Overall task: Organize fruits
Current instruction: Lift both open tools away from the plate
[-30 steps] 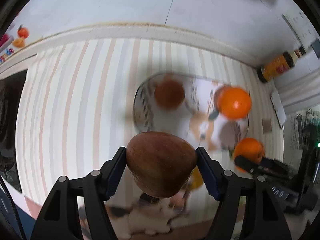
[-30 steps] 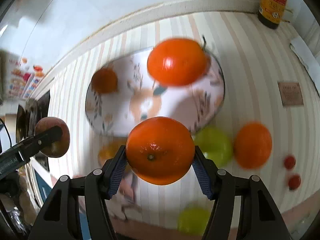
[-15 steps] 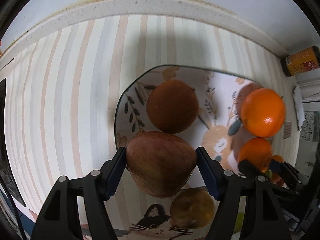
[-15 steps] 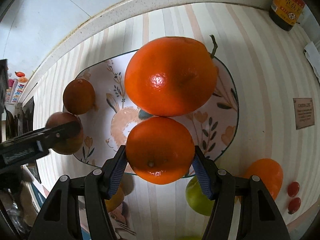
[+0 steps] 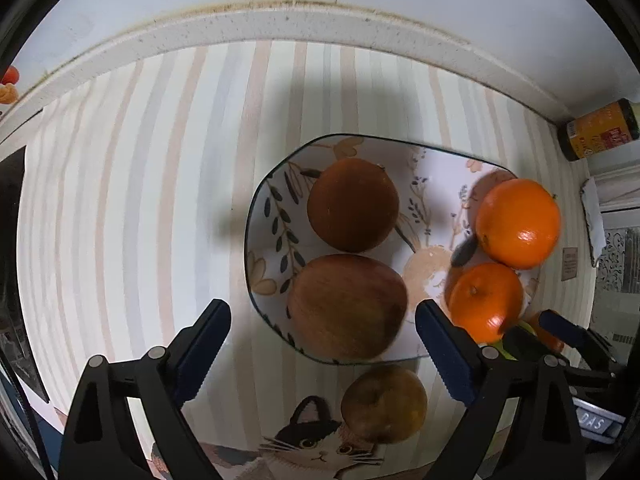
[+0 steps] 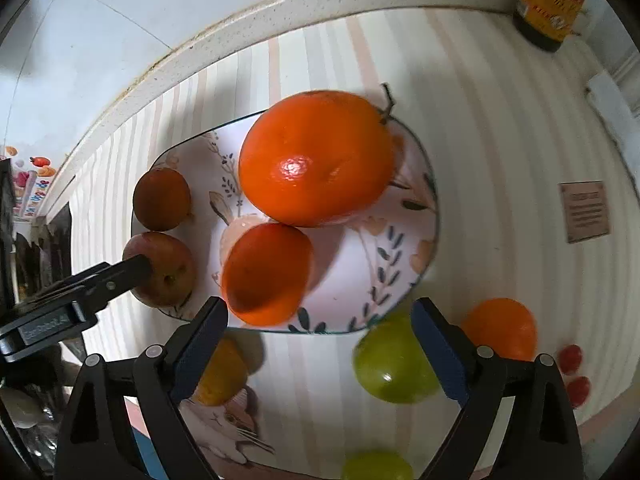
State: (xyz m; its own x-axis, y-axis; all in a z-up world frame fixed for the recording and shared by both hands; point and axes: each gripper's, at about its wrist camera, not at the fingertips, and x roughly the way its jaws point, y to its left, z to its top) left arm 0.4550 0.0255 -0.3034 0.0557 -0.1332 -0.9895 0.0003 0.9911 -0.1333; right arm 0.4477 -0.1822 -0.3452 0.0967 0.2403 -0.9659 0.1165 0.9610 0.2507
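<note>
A patterned plate [image 5: 264, 216] [image 6: 400, 264] holds a reddish apple [image 5: 346, 306] [image 6: 166, 268], a dark brown round fruit [image 5: 354, 204] [image 6: 162, 199], a large orange [image 5: 518, 223] [image 6: 316, 156] and a small orange [image 5: 486, 300] [image 6: 266, 274]. My left gripper [image 5: 322, 346] is open, its fingers either side of the apple on the plate. My right gripper [image 6: 318, 338] is open just behind the small orange.
On the striped mat lie a yellowish fruit [image 5: 384, 404] [image 6: 222, 374], two green fruits [image 6: 394, 362] [image 6: 376, 466], another orange [image 6: 500, 328] and small red tomatoes [image 6: 570, 358]. A sauce bottle [image 5: 596, 134] [image 6: 554, 0] stands by the back wall.
Both grippers have opened. The apple left my left gripper and the small orange left my right gripper; both now rest on the plate.
</note>
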